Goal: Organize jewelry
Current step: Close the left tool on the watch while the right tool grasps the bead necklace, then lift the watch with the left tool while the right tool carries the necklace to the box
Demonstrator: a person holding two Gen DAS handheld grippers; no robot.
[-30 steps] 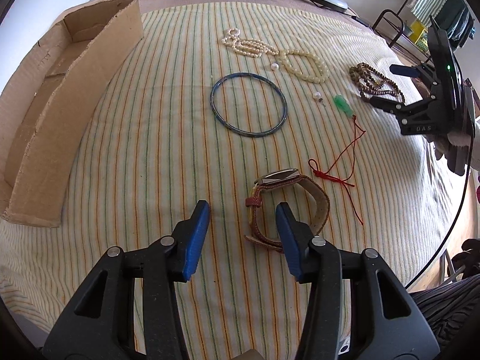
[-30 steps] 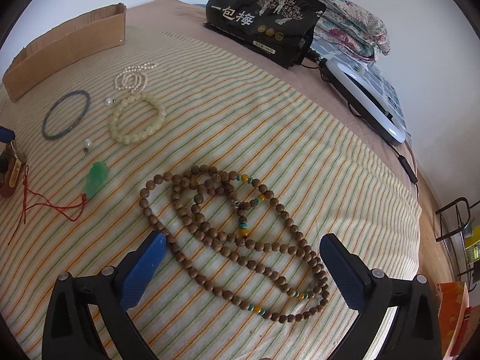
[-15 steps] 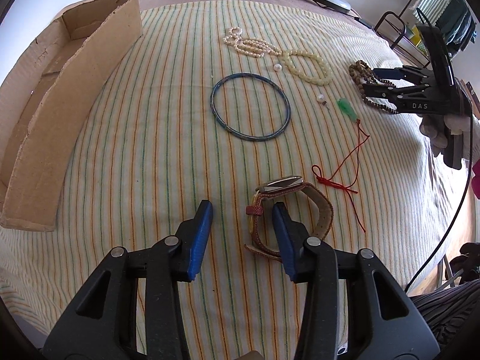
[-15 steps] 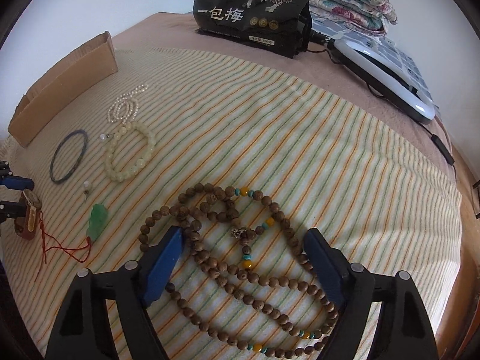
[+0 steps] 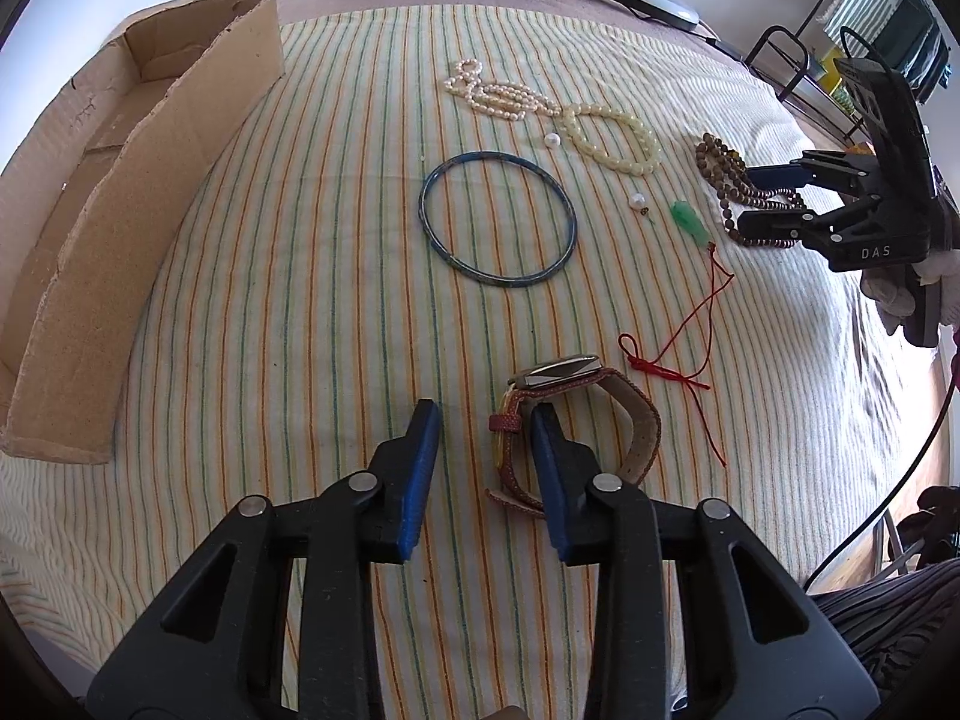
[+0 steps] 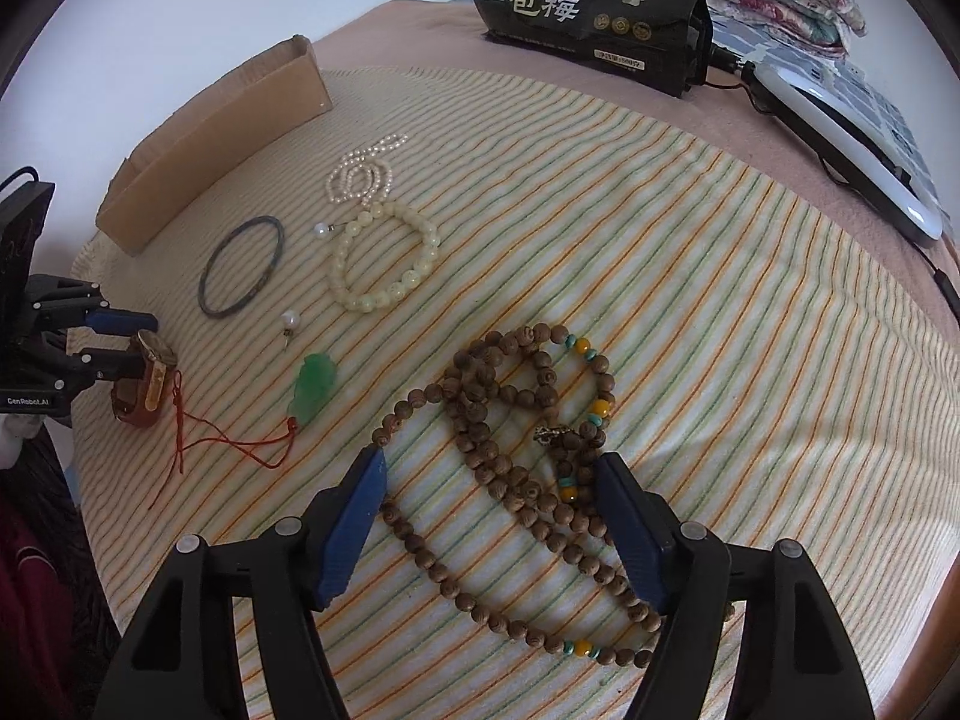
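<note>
My left gripper (image 5: 483, 426) is open; its right finger stands inside the loop of a brown leather-strap watch (image 5: 576, 414), and one side of the strap lies between the fingers. My right gripper (image 6: 492, 474) is open and low over a long brown wooden bead necklace (image 6: 516, 432), with strands between its fingers. It also shows at the right edge of the left wrist view (image 5: 774, 198). On the striped cloth lie a blue bangle (image 5: 498, 217), a cream bead bracelet (image 5: 612, 138), a pearl strand (image 5: 498, 93), two loose pearls (image 5: 551, 140) and a green pendant (image 5: 687, 219) on red cord.
An open cardboard box (image 5: 120, 192) lies along the left edge of the cloth. A black printed bag (image 6: 594, 6), a white device (image 6: 846, 138) with cable and folded bedding stand at the far side. A rack (image 5: 798, 72) stands beyond the bed's right edge.
Both grippers have narrowed while staying open. The right gripper has moved forward and down over the wooden beads. The left gripper has edged forward around the watch strap.
</note>
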